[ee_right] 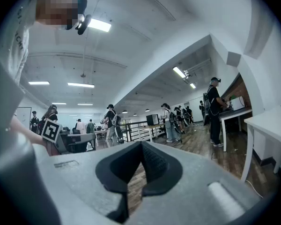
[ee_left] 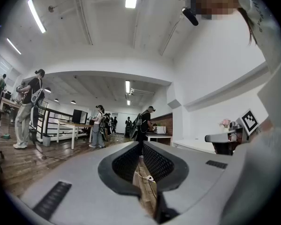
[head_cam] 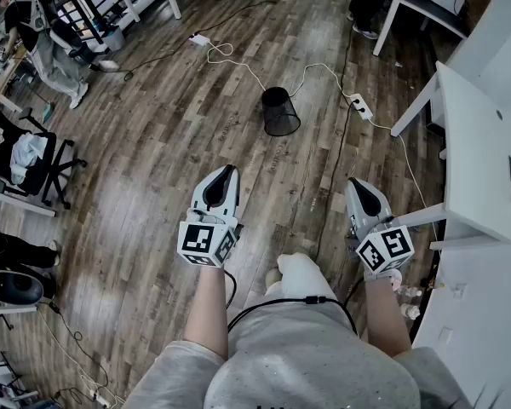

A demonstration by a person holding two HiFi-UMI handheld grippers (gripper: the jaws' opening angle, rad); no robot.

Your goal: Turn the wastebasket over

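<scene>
A black mesh wastebasket (head_cam: 280, 112) stands on the wooden floor ahead of me in the head view, its open mouth toward me. Both grippers hang level, well short of it. My left gripper (head_cam: 231, 171) is shut with nothing between its jaws. My right gripper (head_cam: 351, 183) is shut and empty too. In the left gripper view the left gripper (ee_left: 141, 144) has its tips together; the right gripper (ee_right: 141, 144) shows the same in the right gripper view. The wastebasket is hidden in both gripper views.
A white cable with a power strip (head_cam: 361, 106) runs over the floor beside the basket. A white table (head_cam: 484, 143) stands at the right. An office chair (head_cam: 36, 164) is at the left. People stand at desks (ee_left: 74, 124) further off.
</scene>
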